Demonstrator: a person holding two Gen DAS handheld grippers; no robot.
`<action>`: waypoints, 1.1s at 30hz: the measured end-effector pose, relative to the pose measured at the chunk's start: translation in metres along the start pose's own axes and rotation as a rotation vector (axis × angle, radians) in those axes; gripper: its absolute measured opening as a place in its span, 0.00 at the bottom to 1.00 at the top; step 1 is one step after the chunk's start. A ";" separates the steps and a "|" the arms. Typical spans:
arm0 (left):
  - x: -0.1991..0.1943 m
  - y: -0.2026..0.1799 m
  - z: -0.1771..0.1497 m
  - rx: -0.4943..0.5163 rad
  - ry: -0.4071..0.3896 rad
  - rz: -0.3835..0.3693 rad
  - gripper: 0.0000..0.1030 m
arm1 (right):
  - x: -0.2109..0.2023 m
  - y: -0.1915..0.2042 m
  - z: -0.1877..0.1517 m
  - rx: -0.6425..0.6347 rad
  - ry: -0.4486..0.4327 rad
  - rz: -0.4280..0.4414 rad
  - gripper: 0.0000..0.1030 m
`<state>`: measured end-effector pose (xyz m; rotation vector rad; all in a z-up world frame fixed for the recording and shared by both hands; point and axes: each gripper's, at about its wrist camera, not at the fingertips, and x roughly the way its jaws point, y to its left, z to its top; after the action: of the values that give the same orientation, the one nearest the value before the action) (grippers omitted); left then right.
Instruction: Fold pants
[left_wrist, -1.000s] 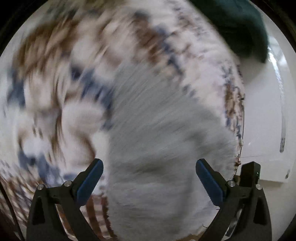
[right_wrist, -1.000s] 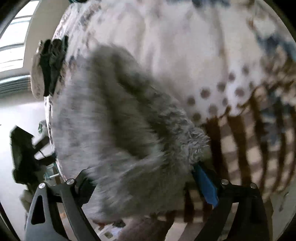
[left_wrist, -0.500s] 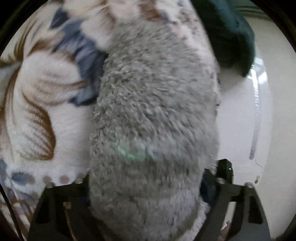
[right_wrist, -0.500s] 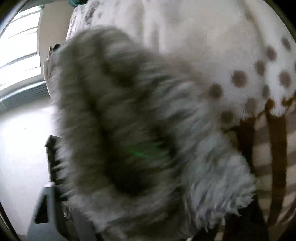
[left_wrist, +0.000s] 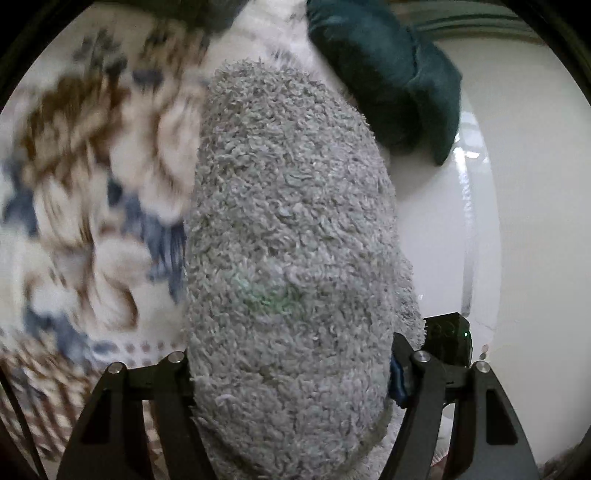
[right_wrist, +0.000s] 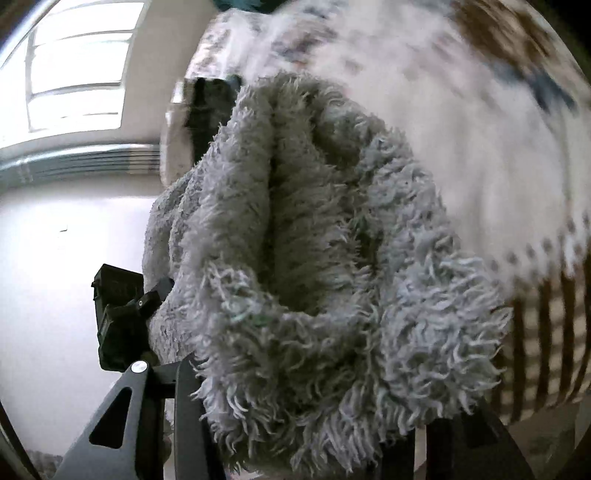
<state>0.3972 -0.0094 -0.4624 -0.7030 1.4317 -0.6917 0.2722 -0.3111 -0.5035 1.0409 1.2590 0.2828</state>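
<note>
My left gripper (left_wrist: 291, 373) pinches the fuzzy grey fleece pants (left_wrist: 291, 236), lifted above the patterned brown-and-blue blanket (left_wrist: 92, 192). My right gripper (right_wrist: 310, 402) grips their shaggy bunched edge (right_wrist: 317, 280); its fingertips are buried in pile.

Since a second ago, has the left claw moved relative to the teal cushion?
Yes. The left claw, shut on the fuzzy grey pants, has shifted: the teal cushion now sits lower and larger in the left wrist view.

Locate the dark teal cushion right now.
In the left wrist view the dark teal cushion lies at upper right, on the patterned blanket by its edge, just beyond the grey fleece pants.
</note>
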 end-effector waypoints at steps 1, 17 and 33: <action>-0.013 -0.004 0.014 0.008 -0.016 -0.006 0.66 | 0.003 0.022 0.010 -0.016 -0.012 0.005 0.45; -0.208 0.000 0.360 0.183 -0.165 0.048 0.66 | 0.164 0.314 0.228 -0.128 -0.192 0.107 0.45; -0.173 0.152 0.488 0.069 -0.133 0.139 0.68 | 0.300 0.343 0.357 -0.190 -0.132 -0.038 0.45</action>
<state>0.8813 0.2287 -0.4640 -0.5788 1.3144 -0.5728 0.8058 -0.0927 -0.4522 0.8581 1.1088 0.2937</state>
